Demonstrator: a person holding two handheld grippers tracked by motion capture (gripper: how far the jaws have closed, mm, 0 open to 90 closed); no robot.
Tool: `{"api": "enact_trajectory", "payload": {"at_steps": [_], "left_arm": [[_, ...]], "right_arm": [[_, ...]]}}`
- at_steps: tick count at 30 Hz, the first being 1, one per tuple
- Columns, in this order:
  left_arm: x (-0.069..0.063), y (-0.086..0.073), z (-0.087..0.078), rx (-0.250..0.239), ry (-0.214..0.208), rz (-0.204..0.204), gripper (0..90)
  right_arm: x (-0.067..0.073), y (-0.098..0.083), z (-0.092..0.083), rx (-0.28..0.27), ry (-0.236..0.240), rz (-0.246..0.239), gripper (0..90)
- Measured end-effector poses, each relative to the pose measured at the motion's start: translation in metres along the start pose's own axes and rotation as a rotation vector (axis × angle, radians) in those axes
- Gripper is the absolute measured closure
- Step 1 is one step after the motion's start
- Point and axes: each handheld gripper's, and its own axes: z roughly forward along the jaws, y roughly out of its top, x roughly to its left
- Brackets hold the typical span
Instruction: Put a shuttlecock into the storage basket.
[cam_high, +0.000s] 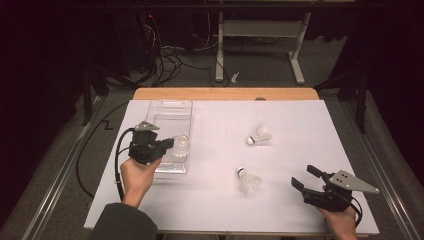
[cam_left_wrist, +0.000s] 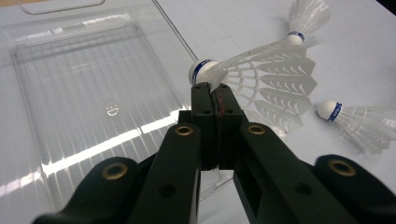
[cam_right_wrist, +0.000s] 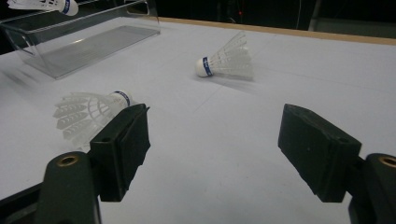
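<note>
A white shuttlecock (cam_high: 182, 145) with a blue band hangs over the near end of a clear plastic tray (cam_high: 170, 111). My left gripper (cam_high: 170, 144) is shut on it. In the left gripper view the jaws (cam_left_wrist: 212, 88) pinch the skirt of this shuttlecock (cam_left_wrist: 266, 74) just behind its cork, above the tray's (cam_left_wrist: 70, 93) right edge. Two more shuttlecocks lie on the white sheet: one (cam_high: 260, 135) mid-table, one (cam_high: 248, 181) nearer me. My right gripper (cam_high: 303, 176) stands open at the near right, nothing between its pads (cam_right_wrist: 219, 144). The nearer shuttlecock (cam_right_wrist: 88, 114) lies just beyond its left pad.
The white sheet (cam_high: 300, 130) covers most of a wooden table, with its far edge (cam_high: 225, 93) bare. The tray (cam_right_wrist: 93, 46) holds nothing on its ribbed floor. Cables and a table frame (cam_high: 260, 30) sit on the dark floor beyond.
</note>
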Motion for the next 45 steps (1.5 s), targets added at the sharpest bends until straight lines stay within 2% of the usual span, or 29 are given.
{"api": "enact_trajectory", "payload": {"at_steps": [18, 29, 45], "left_arm": [[0.013, 0.0, -0.002, -0.013, 0.029, -0.028, 89.4], [0.018, 0.006, 0.006, -0.008, 0.051, -0.028, 89.4], [0.023, 0.013, 0.022, 0.008, 0.063, -0.033, 89.4]], "right_arm": [[0.0, 0.0, 0.0, -0.001, -0.001, 0.001, 25.2], [-0.001, 0.0, -0.001, -0.002, -0.005, 0.005, 25.1], [-0.001, 0.0, 0.0, -0.001, -0.002, 0.007, 25.1]]}}
